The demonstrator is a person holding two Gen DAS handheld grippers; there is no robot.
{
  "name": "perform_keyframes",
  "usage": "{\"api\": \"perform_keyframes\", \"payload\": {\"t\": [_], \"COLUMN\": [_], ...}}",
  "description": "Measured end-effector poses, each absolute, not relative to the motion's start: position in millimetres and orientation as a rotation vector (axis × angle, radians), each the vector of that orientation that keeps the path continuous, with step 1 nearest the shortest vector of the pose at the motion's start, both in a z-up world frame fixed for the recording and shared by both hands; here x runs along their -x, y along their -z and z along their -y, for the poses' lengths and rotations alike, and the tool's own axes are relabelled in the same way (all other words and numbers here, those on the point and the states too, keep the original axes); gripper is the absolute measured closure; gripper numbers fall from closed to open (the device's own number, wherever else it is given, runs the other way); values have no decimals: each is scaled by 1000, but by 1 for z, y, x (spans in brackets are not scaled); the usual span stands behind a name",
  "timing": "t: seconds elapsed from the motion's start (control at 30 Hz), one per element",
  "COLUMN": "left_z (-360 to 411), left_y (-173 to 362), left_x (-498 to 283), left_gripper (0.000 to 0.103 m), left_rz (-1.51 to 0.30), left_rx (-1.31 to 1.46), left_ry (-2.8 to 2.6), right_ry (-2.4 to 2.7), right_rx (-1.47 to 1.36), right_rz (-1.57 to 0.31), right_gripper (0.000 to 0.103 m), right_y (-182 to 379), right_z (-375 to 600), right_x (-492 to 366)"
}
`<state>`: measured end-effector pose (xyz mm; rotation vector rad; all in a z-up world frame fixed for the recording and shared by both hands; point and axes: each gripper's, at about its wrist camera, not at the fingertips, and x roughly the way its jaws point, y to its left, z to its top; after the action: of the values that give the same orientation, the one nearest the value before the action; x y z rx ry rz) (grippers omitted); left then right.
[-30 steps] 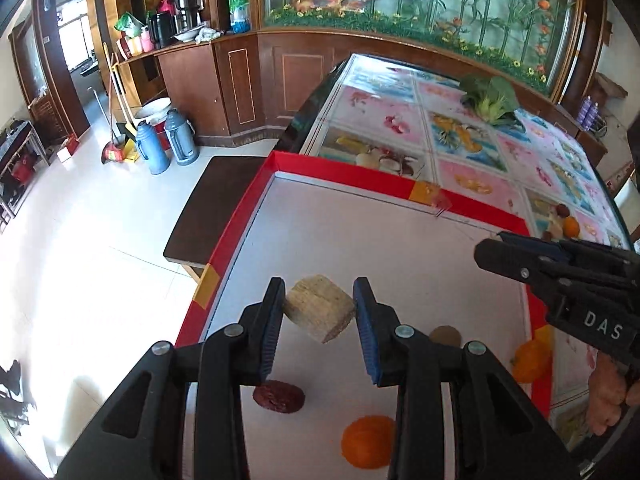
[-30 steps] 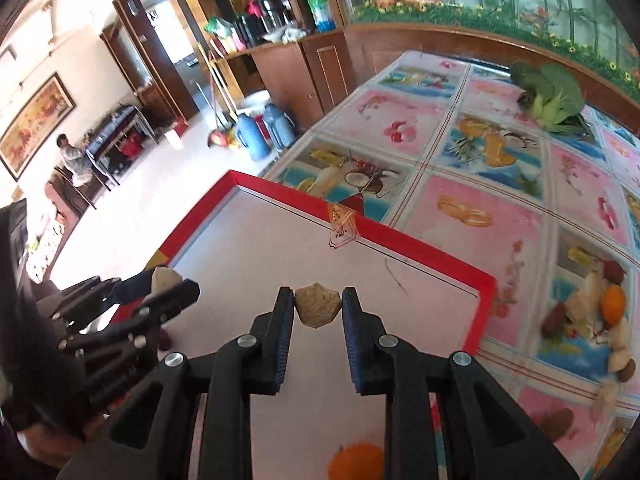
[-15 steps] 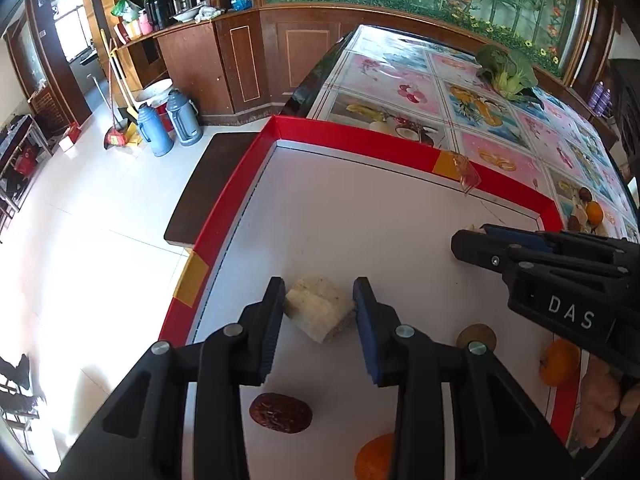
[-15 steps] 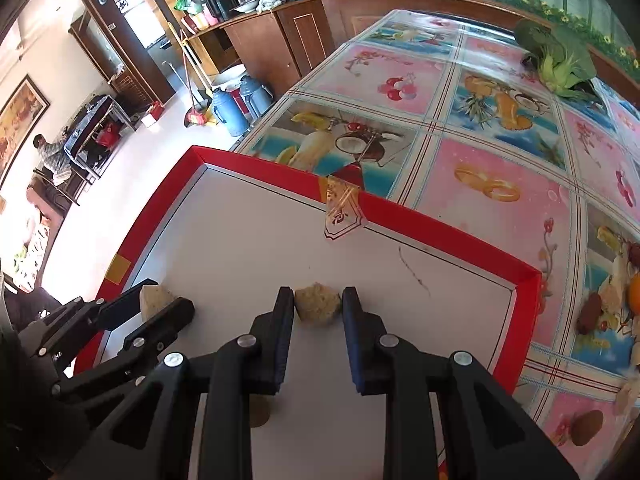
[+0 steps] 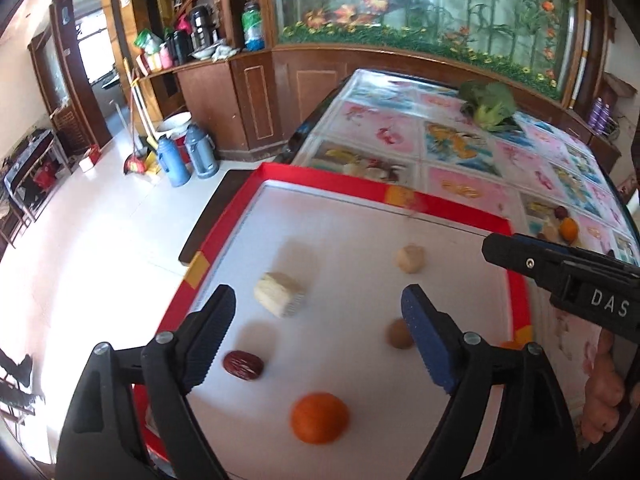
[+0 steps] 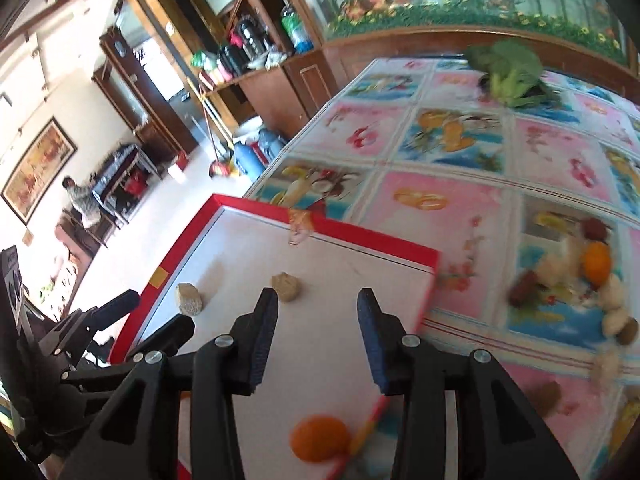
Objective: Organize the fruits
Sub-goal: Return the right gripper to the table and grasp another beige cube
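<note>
A white board with a red rim (image 5: 444, 204) lies on the table. On it lie a pale cube-shaped piece (image 5: 278, 293), a pale round piece (image 5: 409, 257), a brown round fruit (image 5: 397, 333), a red date (image 5: 243, 364) and an orange (image 5: 319, 417). My left gripper (image 5: 320, 336) is open and empty just behind the cube. My right gripper (image 6: 316, 336) is open and empty above the board; the pale piece (image 6: 285, 287) and the cube (image 6: 189, 299) lie ahead of it. A pile of fruits (image 6: 592, 280) lies on the tablecloth to the right.
The patterned tablecloth (image 6: 460, 152) runs back to a green vegetable (image 6: 510, 68). The right gripper's body (image 5: 568, 276) crosses the left view's right side. The floor drops off left of the board, with thermos flasks (image 5: 188, 156) and a dark bench (image 5: 212, 208).
Both grippers have opened and let go of their pale pieces, which now lie on the board. Both have drawn back and up.
</note>
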<state>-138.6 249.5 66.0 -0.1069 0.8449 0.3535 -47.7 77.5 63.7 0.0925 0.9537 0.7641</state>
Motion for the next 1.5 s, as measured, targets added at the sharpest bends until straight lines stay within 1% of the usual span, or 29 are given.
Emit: {"api": "perform_keyframes", "payload": {"t": [0.3,0.53,0.63,0.97,1.03,1.07,1.1,1.17,1.33,1.5], "left_z": [-163,-115,-100,-78,-75,-74,-72,-68,-52,-41], "left_y": [-72,-56,-53,-58,-59,-59,-59,-59,-57,-42], "left_x": [141,145,144,142,139,137,135,130,107,75], "left_gripper": [17,17,17,17,17,17,17,17,17,17], "left_rz": [-854,-920,-938,-939,-940,-941,-942,-943,-945,-978], "left_rx": [-1,-39,-55,-100,-103,-107,-111,-114,-126,-119], "left_ry": [-178,-82,-40,-4,4,4,9,22,61,87], "right_ry": [-670,-545,-527,-460,-456,-456,-462,-457,-474,-493], "right_rx": [-143,-140,-110,-51,-40,-38,-28,-18,-97,-214], "right_rz": [-897,-918,-943,-904,-918,-920,-928,-922,-917,-889], "right_gripper": [62,61,61,61,64,68,77,86,87,87], "right_y": [-64,-40,-33,-24,-20,-18,-16,-15,-18,-28], "right_z": [20,91,94,85,82,81,79,80,96,116], "right_x": [58,65,59,34,29,28,26,26,24,23]}}
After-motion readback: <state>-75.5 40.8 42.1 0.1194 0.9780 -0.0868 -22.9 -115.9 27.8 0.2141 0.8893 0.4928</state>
